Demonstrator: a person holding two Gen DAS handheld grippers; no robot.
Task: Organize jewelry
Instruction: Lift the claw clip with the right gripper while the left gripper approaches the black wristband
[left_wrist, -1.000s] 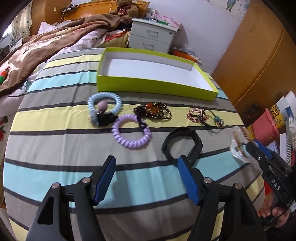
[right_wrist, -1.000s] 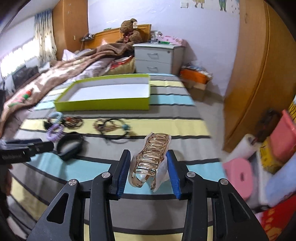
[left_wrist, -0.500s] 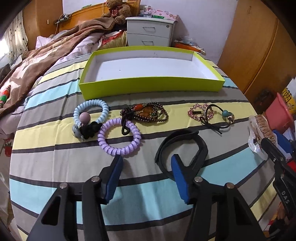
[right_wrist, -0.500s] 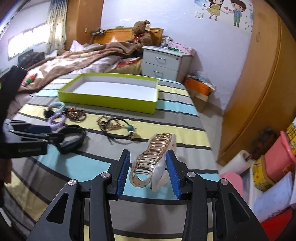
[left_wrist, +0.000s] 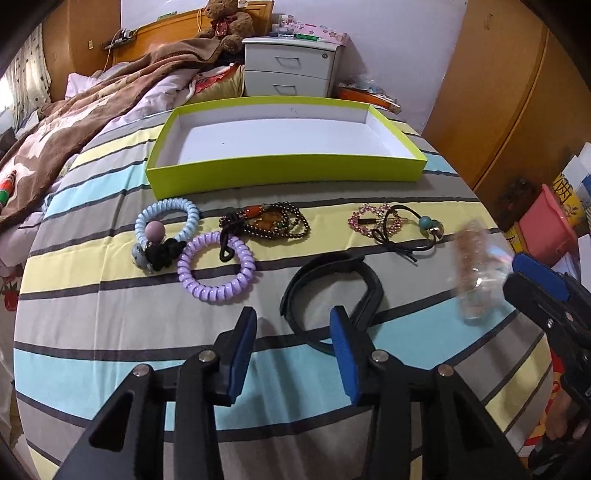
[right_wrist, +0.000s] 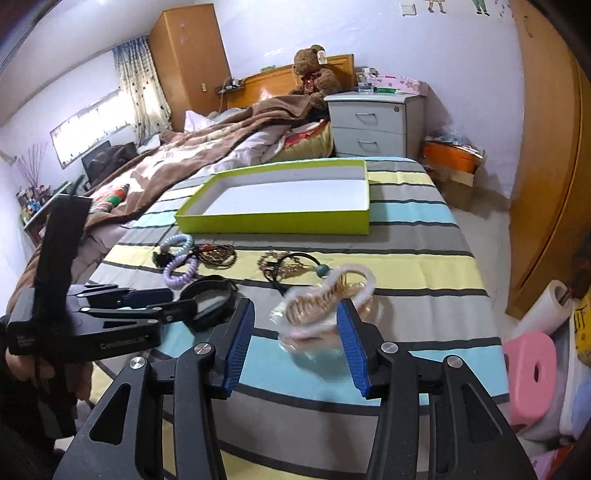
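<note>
On a bed (left_wrist: 110, 332) spread with a striped sheet, hair ties and jewelry lie in a loose row before an empty lime-green box (left_wrist: 284, 173) with a white inside. At far left, a pale blue coil tie (left_wrist: 168, 218) rests touching a black scrunchie with a mauve bead (left_wrist: 159, 251); just beside them lies a purple coil tie (left_wrist: 216, 266). A dark beaded bracelet with amber stones (left_wrist: 266, 221) sits next, its black cord lying across the purple coil. Near the middle, a black headband (left_wrist: 332, 291) lies closest to the camera. The left gripper (left_wrist: 293, 347) hangs over the sheet at the headband's near end, its jaws closing at about half width, with one arm of the band passing just behind the right-hand pad; whether the pads touch it cannot be told. Farther right, a pink rhinestone piece (left_wrist: 373, 219) lies tangled with a black elastic carrying a teal bead (left_wrist: 424, 221). At far right, the right gripper (right_wrist: 295, 343) has its jaws opening around a gold claw clip in a clear wrapper (right_wrist: 321, 302), which shows blurred between the blue pads; in the right wrist view, neither pad appears to press it. A teddy bear (right_wrist: 314, 70) and a white nightstand (right_wrist: 373, 125) stand behind the bed.
</note>
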